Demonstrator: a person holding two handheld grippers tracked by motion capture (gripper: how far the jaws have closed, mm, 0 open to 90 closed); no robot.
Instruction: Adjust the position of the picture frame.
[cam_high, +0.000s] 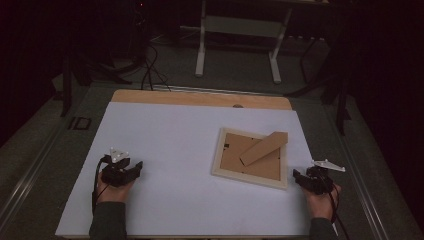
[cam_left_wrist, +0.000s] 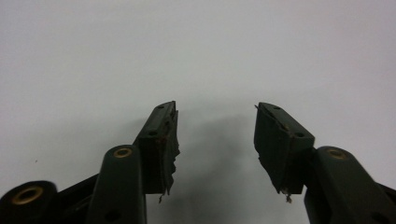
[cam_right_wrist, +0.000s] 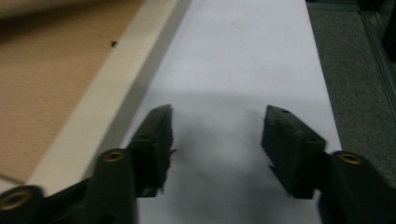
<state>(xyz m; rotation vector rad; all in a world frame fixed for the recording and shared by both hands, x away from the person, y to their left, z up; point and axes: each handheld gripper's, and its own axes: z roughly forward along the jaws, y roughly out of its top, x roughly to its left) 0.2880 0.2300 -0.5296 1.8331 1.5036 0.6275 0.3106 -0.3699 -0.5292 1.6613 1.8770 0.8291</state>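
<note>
While your right gripper rests at the table's right edge with its jaws apart and nothing between them, the picture frame lies face-down just beside it, its cardboard stand slanting across the brown backing. In the right gripper view the frame is blurred and cut off at the left. Your left gripper sits well apart on the white sheet, jaws spread over bare paper. Beyond the table, darkness hides most of the room.

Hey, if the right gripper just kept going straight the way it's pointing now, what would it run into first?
Probably nothing solid: ahead of the right gripper, whose fingers stand open, lies bare white sheet. The picture frame runs alongside on the left, so it would likely pass beside it, though depth is unclear.
</note>
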